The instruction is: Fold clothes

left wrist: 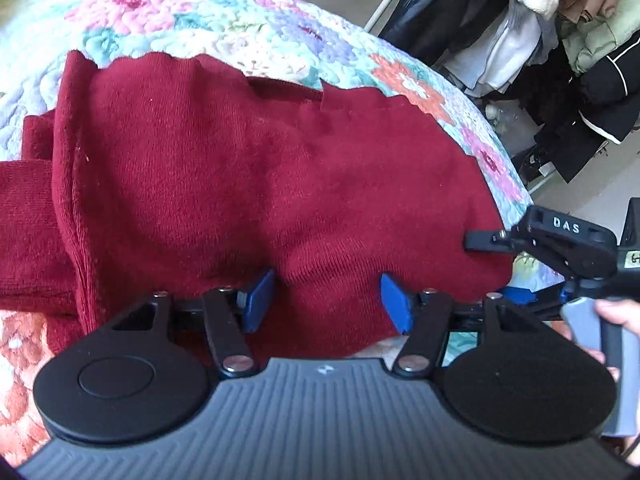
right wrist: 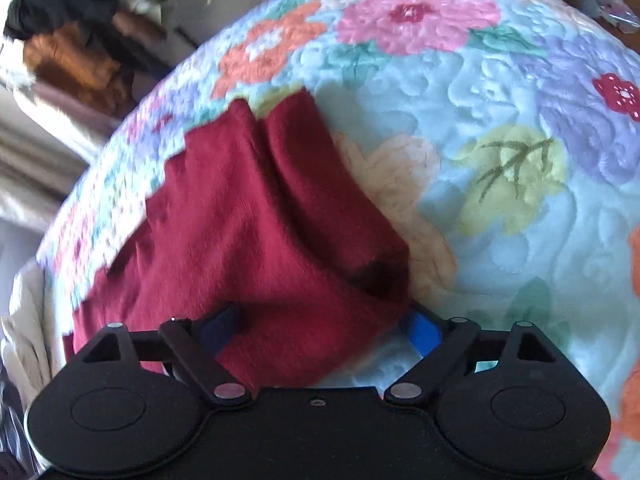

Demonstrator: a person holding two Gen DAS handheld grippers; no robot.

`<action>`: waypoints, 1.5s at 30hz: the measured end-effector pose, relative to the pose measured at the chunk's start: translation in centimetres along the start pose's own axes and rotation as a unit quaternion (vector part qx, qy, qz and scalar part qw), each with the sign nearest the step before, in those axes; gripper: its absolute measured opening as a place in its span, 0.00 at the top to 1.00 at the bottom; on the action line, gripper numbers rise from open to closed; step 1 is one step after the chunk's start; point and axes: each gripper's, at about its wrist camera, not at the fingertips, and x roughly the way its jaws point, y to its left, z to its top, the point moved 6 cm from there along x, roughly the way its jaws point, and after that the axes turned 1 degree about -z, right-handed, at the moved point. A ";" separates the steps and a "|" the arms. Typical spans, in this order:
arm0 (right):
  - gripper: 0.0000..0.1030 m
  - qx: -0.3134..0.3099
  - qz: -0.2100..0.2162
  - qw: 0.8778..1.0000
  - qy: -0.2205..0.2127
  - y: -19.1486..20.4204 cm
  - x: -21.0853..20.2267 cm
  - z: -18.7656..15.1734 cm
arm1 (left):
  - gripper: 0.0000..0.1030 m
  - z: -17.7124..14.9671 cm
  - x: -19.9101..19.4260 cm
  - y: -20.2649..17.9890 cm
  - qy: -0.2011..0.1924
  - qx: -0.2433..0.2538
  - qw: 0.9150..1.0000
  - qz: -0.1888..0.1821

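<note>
A dark red knitted garment (left wrist: pixel 260 184) lies spread on a bed under a pale blue quilted bedspread with a floral print (left wrist: pixel 168 12); its long axis runs left to right across the left wrist view, with a sleeve or folded part trailing off at the left edge; the left tongs (left wrist: pixel 326 300) stand released at the near hem, blue pads apart with cloth bulging between them, gripping nothing as far as can be judged; the right tongs (right wrist: pixel 320 330) sit at the garment's right-hand corner, blue pads likewise spread, red knit draped over the gap, and the right wrist view is blurred, so contact is uncertain; both tongs are at the near edge, the garment stretching away from them, the right one nearer the free corner; beyond the bed's far side a rack of hanging coats and jackets (left wrist: pixel 560 40) is visible; no container appears in either view.
</note>
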 end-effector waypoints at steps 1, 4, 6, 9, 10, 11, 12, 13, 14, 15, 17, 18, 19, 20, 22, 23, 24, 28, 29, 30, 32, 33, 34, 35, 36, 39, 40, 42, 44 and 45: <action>0.13 -0.012 0.000 1.000 -0.009 0.5 0.1 -0.1 | 0.43 0.1 0.0 0.0 0.003 -0.001 1.000 0.001; 0.46 -0.049 0.010 0.998 -0.028 2.1 0.2 -0.2 | 0.42 -0.3 -0.1 0.3 0.004 -0.010 1.000 -0.004; 0.78 -0.049 0.044 0.997 -0.034 2.8 -0.1 -0.1 | 0.42 -0.3 0.0 0.8 0.003 -0.024 1.000 -0.012; 0.79 -0.068 0.070 0.993 -0.061 3.9 -0.8 0.5 | 0.43 -0.2 0.1 1.0 0.007 -0.033 0.999 -0.019; 0.80 -0.069 0.085 0.992 -0.068 4.3 -1.1 0.6 | 0.43 -0.1 0.2 1.1 0.008 -0.036 0.999 -0.020; 0.80 -0.066 0.105 0.990 -0.070 4.6 -1.3 0.7 | 0.43 -0.1 0.3 1.1 0.011 -0.038 0.999 -0.020; 0.80 -0.065 0.121 0.988 -0.072 4.9 -1.5 0.8 | 0.43 0.0 0.3 1.2 0.013 -0.041 0.999 -0.021; 0.80 -0.065 0.138 0.985 -0.075 5.2 -1.7 0.9 | 0.43 0.0 0.4 1.3 0.015 -0.043 0.999 -0.021; 0.80 -0.067 0.152 0.983 -0.077 5.6 -1.9 0.9 | 0.43 0.1 0.5 1.2 0.019 -0.044 0.999 -0.020; 0.80 -0.074 0.160 0.981 -0.082 6.0 -2.1 0.9 | 0.43 0.1 0.6 1.2 0.022 -0.042 0.999 -0.018; 0.80 -0.093 0.180 0.975 -0.086 7.0 -2.6 0.3 | 0.43 0.2 0.7 1.0 0.028 -0.040 0.999 -0.013; 0.80 -0.106 0.192 0.972 -0.088 7.7 -2.8 0.0 | 0.43 0.3 0.7 1.0 0.031 -0.040 0.999 -0.011; 0.80 -0.122 0.205 0.967 -0.089 8.6 -3.1 -0.5 | 0.43 0.4 0.7 1.0 0.035 -0.040 0.999 -0.009; 0.80 -0.141 0.217 0.962 -0.089 9.5 -3.3 -1.0 | 0.43 0.6 0.7 0.9 0.039 -0.043 0.998 -0.007; 0.81 -0.180 0.244 0.949 -0.084 11.3 -3.7 -2.2 | 0.43 1.3 0.0 1.0 0.049 -0.054 0.997 -0.005; 0.80 -0.200 0.259 0.942 -0.074 12.2 -3.8 -3.0 | 0.43 1.8 -0.5 1.1 0.051 -0.057 0.997 -0.003; 0.80 -0.217 0.274 0.935 -0.057 13.1 -3.7 -3.7 | 0.43 2.2 -1.3 1.3 0.049 -0.057 0.997 0.002; 0.81 -0.223 0.295 0.929 0.025 14.6 -1.6 -5.8 | 0.44 2.8 -3.9 3.0 0.064 -0.029 0.997 0.034; 0.81 -0.224 0.292 0.929 0.035 14.8 -1.1 -6.2 | 0.44 2.7 -4.7 3.7 0.062 -0.026 0.997 0.040; 0.81 -0.227 0.287 0.930 0.040 15.0 -0.6 -6.6 | 0.44 2.7 -5.4 4.3 0.059 -0.024 0.997 0.044; 0.81 -0.247 0.265 0.931 0.032 15.5 -0.1 -7.1 | 0.44 2.5 -6.9 5.7 0.044 -0.034 0.998 0.042; 0.81 -0.254 0.261 0.931 0.026 15.7 -0.2 -7.3 | 0.44 2.3 -7.5 6.4 0.035 -0.046 0.998 0.032; 0.81 -0.258 0.259 0.931 0.019 15.8 -0.5 -7.3 | 0.44 2.1 -8.0 7.1 0.025 -0.058 0.998 0.020; 0.81 -0.259 0.260 0.930 0.011 15.9 -0.8 -7.3 | 0.44 1.8 -8.3 7.7 0.016 -0.067 0.998 0.008; 0.81 -0.258 0.262 0.930 0.003 16.0 -1.1 -7.4 | 0.44 1.4 -8.7 8.2 0.007 -0.077 0.997 -0.003; 0.81 -0.265 0.273 0.925 -0.015 17.0 -2.2 -7.9 | 0.43 0.8 -8.4 9.4 -0.004 -0.094 0.995 -0.014; 0.81 -0.276 0.277 0.920 -0.022 17.6 -2.5 -8.4 | 0.43 0.7 -7.9 9.6 0.000 -0.097 0.995 -0.012; 0.81 -0.308 0.284 0.908 -0.022 18.8 -2.6 -9.8 | 0.43 0.7 -7.4 10.0 0.004 -0.100 0.995 -0.011; 0.81 -0.330 0.281 0.901 -0.010 19.4 -2.1 -11.0 | 0.43 0.8 -7.2 10.3 0.002 -0.110 0.994 -0.017; 0.81 -0.347 0.268 0.899 -0.014 19.5 -1.8 -11.5 | 0.43 0.7 -7.2 10.4 0.002 -0.107 0.994 -0.018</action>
